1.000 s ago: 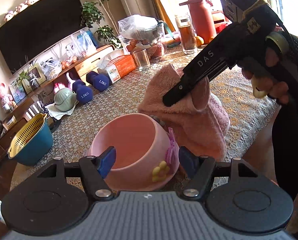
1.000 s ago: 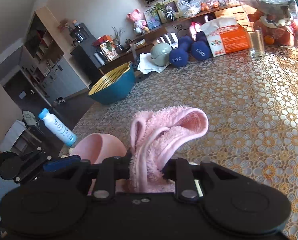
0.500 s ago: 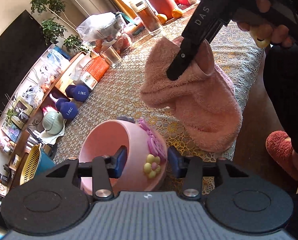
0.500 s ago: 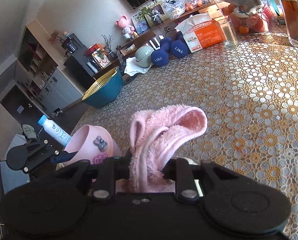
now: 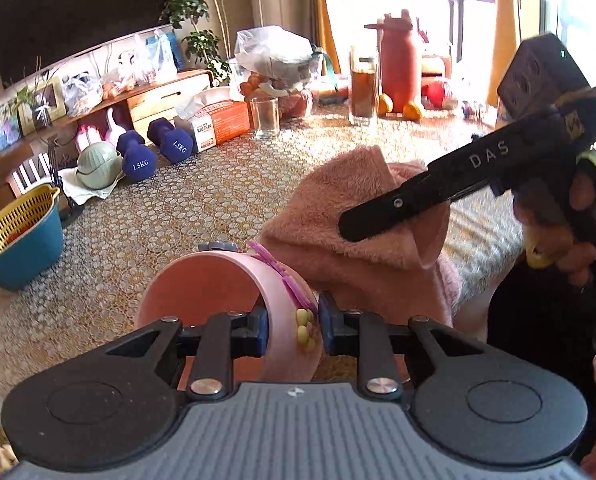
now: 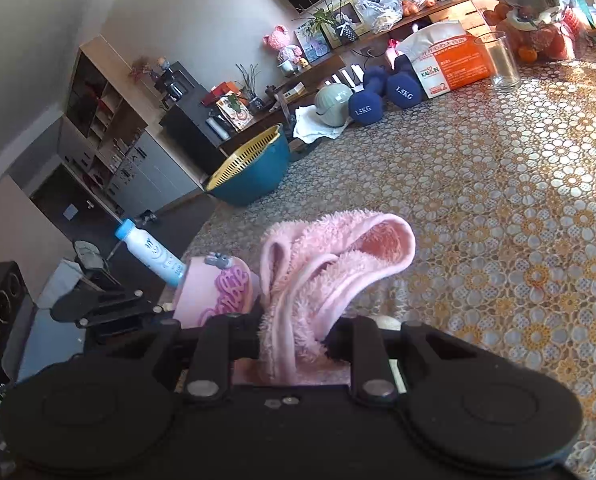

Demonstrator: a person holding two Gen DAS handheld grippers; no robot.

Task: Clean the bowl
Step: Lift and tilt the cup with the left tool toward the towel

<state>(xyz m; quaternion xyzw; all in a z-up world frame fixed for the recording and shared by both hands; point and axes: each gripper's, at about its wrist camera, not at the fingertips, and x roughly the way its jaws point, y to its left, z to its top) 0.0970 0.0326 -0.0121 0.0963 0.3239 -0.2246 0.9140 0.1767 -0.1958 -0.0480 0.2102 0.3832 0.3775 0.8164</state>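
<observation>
A pink bowl (image 5: 217,288) with flower and lettering charms on its side sits at the near edge of the lace-covered table (image 5: 201,208). My left gripper (image 5: 291,326) has its jaws closing on the bowl's near right wall, one blue pad inside the rim and one outside, both against it. A fluffy pink towel (image 5: 354,248) hangs just right of the bowl. My right gripper (image 6: 293,340) is shut on that towel (image 6: 338,256), which bunches up between its fingers. In the right wrist view the bowl (image 6: 221,284) lies just left of the towel.
A blue basin with a yellow strainer (image 5: 17,248) stands far left. Two blue dumbbells (image 5: 137,160), an orange tissue box (image 5: 217,124), a glass (image 5: 265,116), a tea jar (image 5: 364,84) and a red bottle (image 5: 402,68) line the back. A white bottle (image 6: 149,252) lies beyond the bowl.
My left jaws have narrowed from wide around the bowl to pinching its right wall. The left view rolled and swung back. The right gripper still holds the towel beside the bowl.
</observation>
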